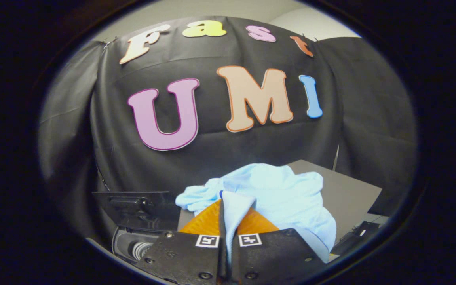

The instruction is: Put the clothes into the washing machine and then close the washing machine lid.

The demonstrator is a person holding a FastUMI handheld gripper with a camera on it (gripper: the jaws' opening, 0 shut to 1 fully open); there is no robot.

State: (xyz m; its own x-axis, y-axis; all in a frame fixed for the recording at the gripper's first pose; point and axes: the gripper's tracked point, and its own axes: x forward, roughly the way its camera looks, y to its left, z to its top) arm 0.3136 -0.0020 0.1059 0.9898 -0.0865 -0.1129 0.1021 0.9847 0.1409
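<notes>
Clearly the gripper (228, 221) has its jaws clenched on a fold of the pale blue shirt (275, 194), lifting it clear to carry toward the open washing machine (133, 245) just below them.

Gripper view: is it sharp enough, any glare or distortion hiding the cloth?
Gripper view: sharp, evenly lit, no glare; fisheye bends the grey table edges; the gripper is shut on the light blue crumpled cloth, which is well exposed; the dark washing machine opening lies in shadow.
</notes>
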